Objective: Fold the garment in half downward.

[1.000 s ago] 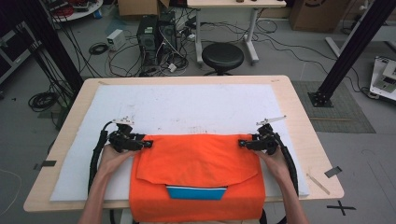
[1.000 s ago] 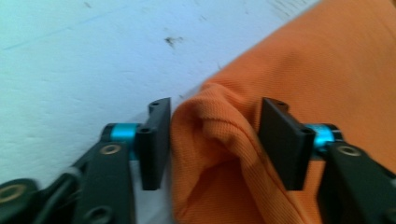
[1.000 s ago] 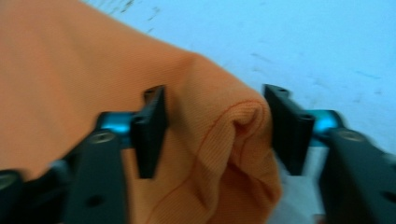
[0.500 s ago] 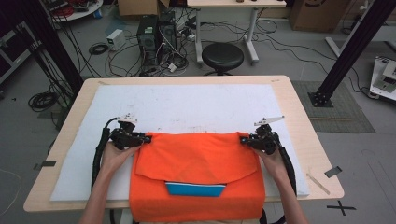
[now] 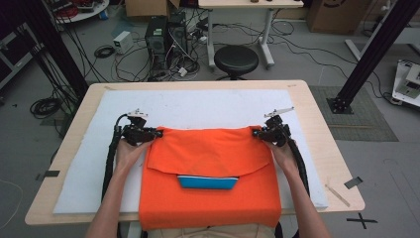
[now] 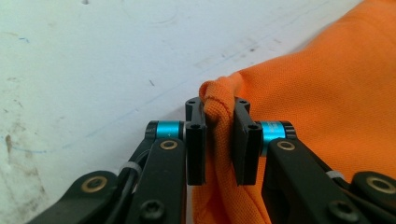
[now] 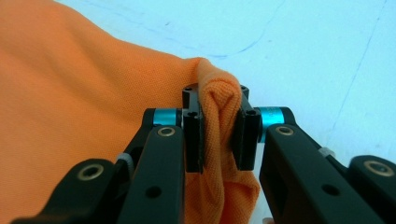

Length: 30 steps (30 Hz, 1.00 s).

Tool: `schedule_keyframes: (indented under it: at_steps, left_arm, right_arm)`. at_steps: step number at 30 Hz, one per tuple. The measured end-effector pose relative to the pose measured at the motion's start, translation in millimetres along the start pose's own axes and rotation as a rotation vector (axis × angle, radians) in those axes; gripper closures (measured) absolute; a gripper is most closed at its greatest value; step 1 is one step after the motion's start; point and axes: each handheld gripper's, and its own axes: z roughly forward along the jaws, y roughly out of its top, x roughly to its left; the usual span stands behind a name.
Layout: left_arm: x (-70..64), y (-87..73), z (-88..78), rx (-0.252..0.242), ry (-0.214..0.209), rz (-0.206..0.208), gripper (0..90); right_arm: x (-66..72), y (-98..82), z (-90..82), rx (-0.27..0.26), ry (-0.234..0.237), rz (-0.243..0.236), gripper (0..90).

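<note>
An orange cloth lies on the white mat, its far part folded toward me over a blue strip. My left gripper pinches the fold's left corner. In the left gripper view the jaws have just been closing and now press a bunched ridge of the orange cloth. My right gripper holds the right corner. In the right gripper view its jaws have also just been closing and now squeeze a thick tuck of the cloth.
The wooden table carries the mat, with bare mat beyond the cloth. A strip of dark tape sits near the right front corner. Past the far edge are a black stool, computer cases, floor cables and black frame posts.
Both grippers have shifted a little toward the far side of the table, carrying the cloth's folded corners with them. The fold line now lies farther from me.
</note>
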Motion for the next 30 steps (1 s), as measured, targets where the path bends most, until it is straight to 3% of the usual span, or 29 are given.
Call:
schedule_keyframes:
  at_steps: [2, 5, 7, 9, 13, 16, 21, 23, 26, 28, 30]
  left_arm:
    - [-1.1, 7.4, 2.4, -0.013, 0.022, 0.031, 77.6]
    - [1.7, 18.1, 8.1, 0.0, 0.034, 0.034, 77.6]
    - [2.8, 21.8, 11.7, -0.018, 0.052, 0.055, 77.6]
    - [7.6, 20.6, 15.9, -0.03, 0.05, 0.043, 77.6]
    - [20.5, 21.7, 25.8, 0.006, 0.043, 0.003, 77.5]
    - [26.3, 26.4, 30.3, -0.01, 0.044, 0.0, 77.5]
    - [30.1, 24.0, 39.8, 0.009, 0.047, -0.029, 76.6]
    - [30.1, 23.5, 40.0, 0.012, 0.061, -0.034, 72.2]
    - [29.2, 25.7, 34.8, 0.017, 0.102, -0.036, 52.1]
    - [25.3, 27.4, 25.4, -0.02, 0.098, -0.036, 48.1]
    - [18.0, 29.2, 14.8, -0.049, 0.095, -0.002, 44.7]
  right_arm:
    - [-2.8, 2.1, 4.8, 0.0, -0.023, -0.003, 78.3]
    - [-7.0, 7.1, 10.2, 0.008, -0.046, -0.001, 78.3]
    - [-11.5, 11.9, 12.9, 0.005, -0.044, -0.005, 78.3]
    - [-15.9, 16.5, 15.2, 0.006, -0.048, 0.002, 78.3]
    - [-25.2, 27.1, 24.1, 0.006, -0.023, -0.002, 78.2]
    - [-28.5, 33.3, 29.9, 0.014, -0.041, 0.006, 78.1]
    - [-31.8, 33.1, 39.3, 0.037, -0.056, 0.014, 73.9]
    - [-31.3, 30.5, 42.5, 0.039, -0.065, 0.014, 67.1]
    - [-33.4, 30.9, 39.1, 0.037, -0.122, 0.024, 42.3]
    - [-35.7, 30.3, 31.6, 0.024, -0.1, 0.047, 34.4]
    - [-34.3, 28.7, 20.7, -0.002, -0.098, 0.059, 30.8]
